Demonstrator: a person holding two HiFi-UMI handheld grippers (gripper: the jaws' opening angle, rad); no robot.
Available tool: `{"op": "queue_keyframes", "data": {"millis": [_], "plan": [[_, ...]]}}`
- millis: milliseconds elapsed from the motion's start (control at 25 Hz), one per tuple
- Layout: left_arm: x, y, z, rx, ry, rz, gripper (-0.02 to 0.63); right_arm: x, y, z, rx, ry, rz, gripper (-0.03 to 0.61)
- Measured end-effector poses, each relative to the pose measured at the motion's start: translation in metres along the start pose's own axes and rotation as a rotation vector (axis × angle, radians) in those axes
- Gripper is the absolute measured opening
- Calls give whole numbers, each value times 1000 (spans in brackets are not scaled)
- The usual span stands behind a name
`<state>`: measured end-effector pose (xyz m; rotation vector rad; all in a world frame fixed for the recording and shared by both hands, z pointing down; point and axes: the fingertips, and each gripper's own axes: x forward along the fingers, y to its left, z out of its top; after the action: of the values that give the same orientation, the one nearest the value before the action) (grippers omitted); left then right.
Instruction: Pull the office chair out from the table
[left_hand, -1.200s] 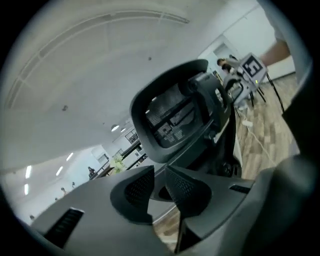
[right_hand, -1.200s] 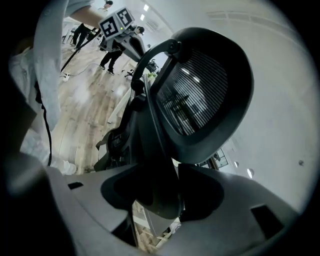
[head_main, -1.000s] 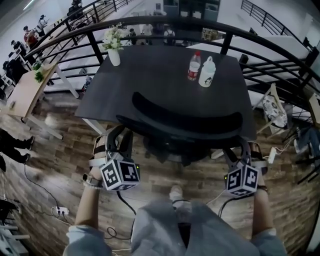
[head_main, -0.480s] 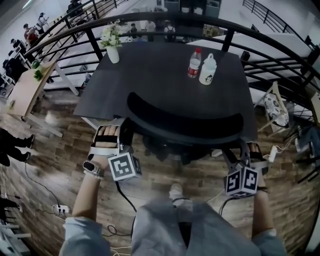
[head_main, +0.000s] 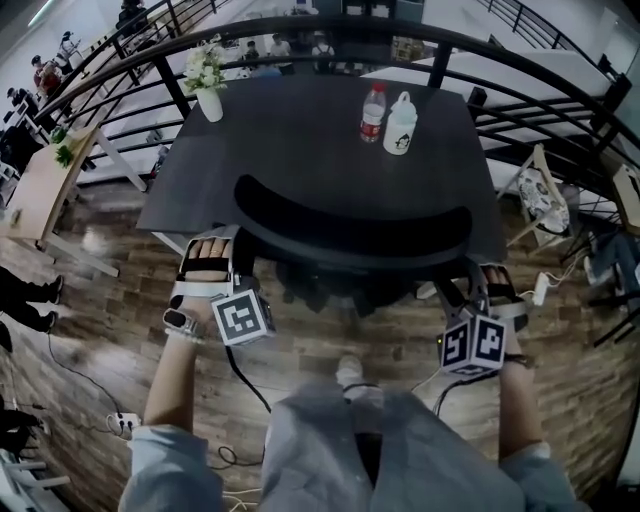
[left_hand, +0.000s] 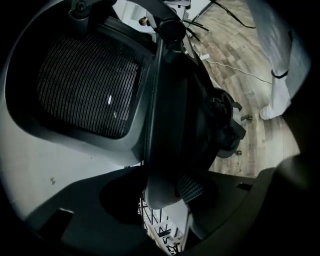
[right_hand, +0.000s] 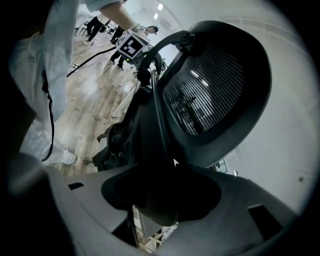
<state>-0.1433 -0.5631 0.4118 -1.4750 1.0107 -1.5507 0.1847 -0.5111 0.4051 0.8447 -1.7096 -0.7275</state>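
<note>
The left tongs (head_main: 243, 272) have just joined the right tongs (head_main: 452, 292) in pinching the black mesh office chair (head_main: 350, 228) by its back, so pulling can likely start.

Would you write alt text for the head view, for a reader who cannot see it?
From above, a person's left hand-held gripper and right hand-held gripper grip the sides of a black office chair tucked against a dark table. A flower vase, a water bottle and a white bottle stand on it.
</note>
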Motion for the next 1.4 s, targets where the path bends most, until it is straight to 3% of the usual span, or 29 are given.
{"op": "queue_keyframes", "data": {"millis": [920,1200,1400], "plan": [[-26,-1,5,-31,-64,33,204,-23,11,-1,68,84,-7,210],[-80,-33,-21,-25,-79,87,207,-69,57,19,71,117,-50,211],[-104,-40,-20,-15,-88,75,207,-90,70,20,85,131,-44,212]]}}
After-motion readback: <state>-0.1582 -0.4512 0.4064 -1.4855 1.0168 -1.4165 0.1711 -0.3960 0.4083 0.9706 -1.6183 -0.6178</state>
